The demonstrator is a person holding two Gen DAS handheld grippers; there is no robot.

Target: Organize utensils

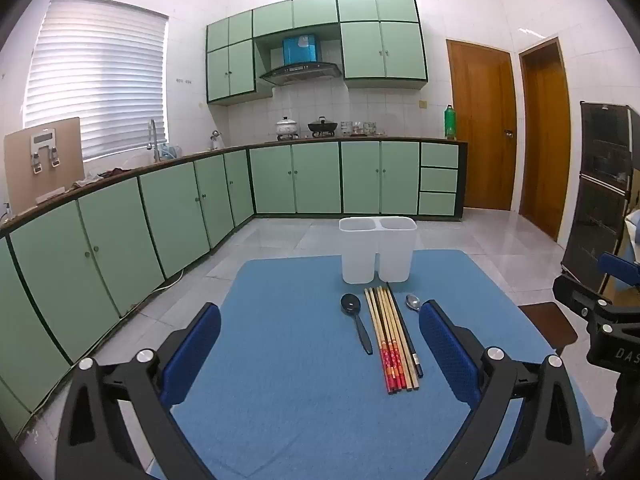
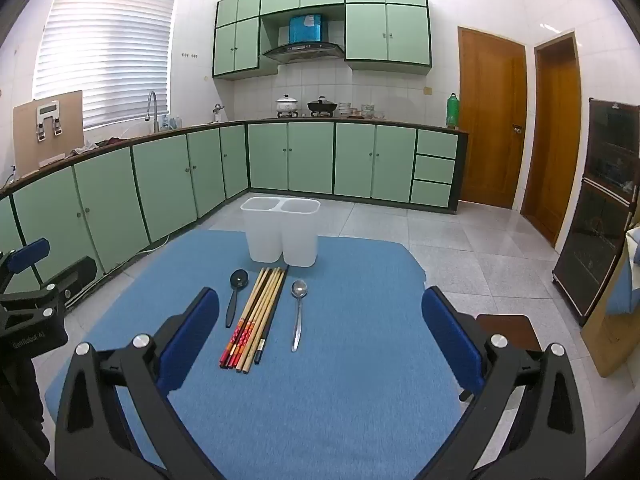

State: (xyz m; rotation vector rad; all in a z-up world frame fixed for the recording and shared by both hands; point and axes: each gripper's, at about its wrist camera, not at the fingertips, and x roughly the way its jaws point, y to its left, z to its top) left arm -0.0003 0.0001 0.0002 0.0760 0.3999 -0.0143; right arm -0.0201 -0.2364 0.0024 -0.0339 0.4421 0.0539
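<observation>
Blue worktop [image 2: 340,380] has chopsticks [image 2: 256,312], black spoon [image 2: 236,296] and steel spoon [image 2: 298,312] all lying out, white holder [image 2: 280,232] empty, both jaws wide, holding nothing, so basically nothing's sorted yet.

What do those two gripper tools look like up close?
Each gripper is black, with two angular arms joined by round silver bolts and ending in flat fingers faced with textured blue pads. That goes for both the left gripper and the right gripper. White lettering marks their black bodies. No hands or sleeves show.
</observation>
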